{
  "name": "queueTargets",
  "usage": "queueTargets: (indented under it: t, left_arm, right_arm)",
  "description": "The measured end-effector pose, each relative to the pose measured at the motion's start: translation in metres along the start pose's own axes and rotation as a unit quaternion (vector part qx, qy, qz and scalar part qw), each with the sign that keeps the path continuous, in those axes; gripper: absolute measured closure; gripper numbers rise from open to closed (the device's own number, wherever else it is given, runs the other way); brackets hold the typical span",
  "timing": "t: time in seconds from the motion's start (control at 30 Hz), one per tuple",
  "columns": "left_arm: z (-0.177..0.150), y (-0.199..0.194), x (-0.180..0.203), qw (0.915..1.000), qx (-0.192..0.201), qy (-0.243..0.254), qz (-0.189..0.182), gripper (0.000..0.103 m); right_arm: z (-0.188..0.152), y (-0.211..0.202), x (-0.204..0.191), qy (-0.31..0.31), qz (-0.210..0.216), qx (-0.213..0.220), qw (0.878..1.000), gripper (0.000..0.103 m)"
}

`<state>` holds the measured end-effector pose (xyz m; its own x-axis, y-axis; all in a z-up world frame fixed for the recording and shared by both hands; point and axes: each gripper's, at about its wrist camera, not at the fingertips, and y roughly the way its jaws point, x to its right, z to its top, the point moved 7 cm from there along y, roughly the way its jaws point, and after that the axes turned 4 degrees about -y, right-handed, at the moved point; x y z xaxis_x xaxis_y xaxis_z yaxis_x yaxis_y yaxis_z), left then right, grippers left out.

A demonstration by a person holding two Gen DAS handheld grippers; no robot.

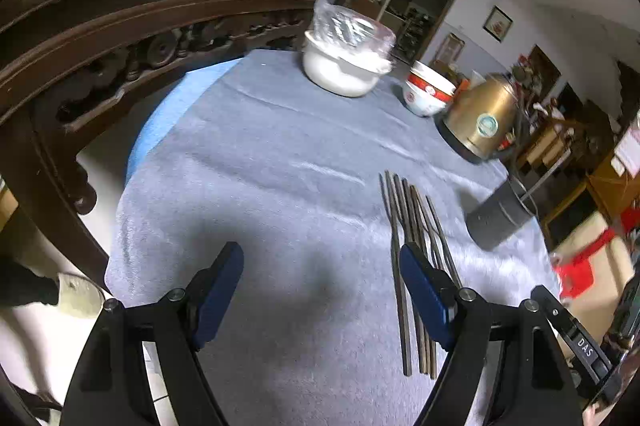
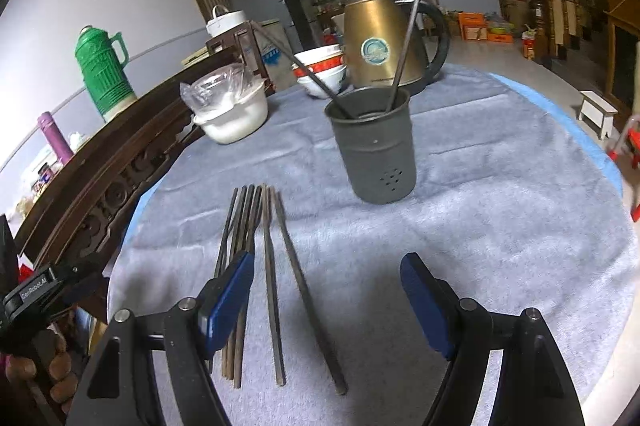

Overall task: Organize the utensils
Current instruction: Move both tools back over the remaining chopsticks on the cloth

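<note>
Several dark chopsticks (image 2: pixel 272 266) lie side by side on the grey cloth; they also show in the left wrist view (image 1: pixel 416 238). A grey metal utensil cup (image 2: pixel 372 146) stands behind them with two chopsticks (image 2: pixel 404 54) leaning inside; it shows at the right of the left wrist view (image 1: pixel 500 218). My right gripper (image 2: pixel 328 286) is open and empty, low over the near ends of the chopsticks. My left gripper (image 1: pixel 320 282) is open and empty, just left of the chopsticks, its right finger over them.
A gold kettle (image 2: pixel 380 38), stacked red-and-white bowls (image 2: pixel 320 70) and a white bowl covered with plastic (image 2: pixel 232 114) stand at the table's far side. A carved wooden chair back (image 1: pixel 120 38) curves along the left. The round table's edge (image 2: pixel 592 134) drops off at right.
</note>
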<state>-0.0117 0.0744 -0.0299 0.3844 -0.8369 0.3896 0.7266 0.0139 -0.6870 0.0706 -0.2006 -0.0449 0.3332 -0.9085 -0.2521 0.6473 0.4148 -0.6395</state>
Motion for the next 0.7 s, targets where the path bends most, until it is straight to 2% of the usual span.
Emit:
queueTargets:
  t: [0.5,0.7]
  left_arm:
    - [-0.016,0.018,0.027,0.9981,-0.038,0.049,0.001,0.022]
    - [-0.025,0.023,0.024,0.9972,-0.052,0.054,-0.003,0.022]
  right_arm:
    - [-0.014,0.012,0.008,-0.002,0.011,-0.036,0.999,0.024]
    - [-0.024,0.02,0.001,-0.028,0.026,-0.086,0.996,0.024]
